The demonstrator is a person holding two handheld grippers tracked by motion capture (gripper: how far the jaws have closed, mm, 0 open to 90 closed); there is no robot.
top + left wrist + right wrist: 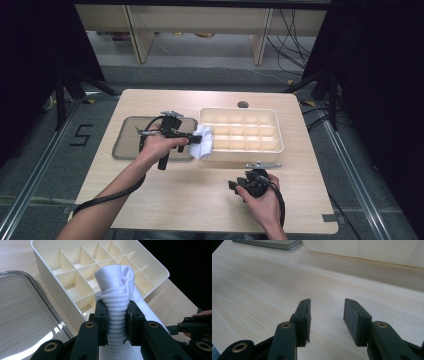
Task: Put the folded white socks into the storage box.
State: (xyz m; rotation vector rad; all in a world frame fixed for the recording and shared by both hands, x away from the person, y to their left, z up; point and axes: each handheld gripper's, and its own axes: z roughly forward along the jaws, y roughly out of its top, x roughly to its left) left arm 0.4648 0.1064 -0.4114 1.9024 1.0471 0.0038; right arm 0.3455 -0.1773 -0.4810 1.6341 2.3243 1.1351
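Observation:
A rolled white sock (pixel 117 293) is clamped between the jaws of my left gripper (pixel 117 315), ribbed cuff pressed between the pads. In the high view the left gripper (pixel 196 139) holds the white sock (pixel 204 142) against the left end of the cream divided box (pixel 280 145), over its near-left corner. The box's compartments (pixel 75 272) that I can see hold nothing. My right gripper (pixel 326 315) stands open over bare tabletop, nothing between its pads. It rests in a hand near the front edge of the table as the right gripper (pixel 234 186).
A clear plastic lid (pixel 125 145) lies flat left of the box, under the left hand. The lid (pixel 22 315) sits close beside the box wall. A round cable hole (pixel 243 104) is behind the box. Bare wooden table (pixel 200 200) spreads in front.

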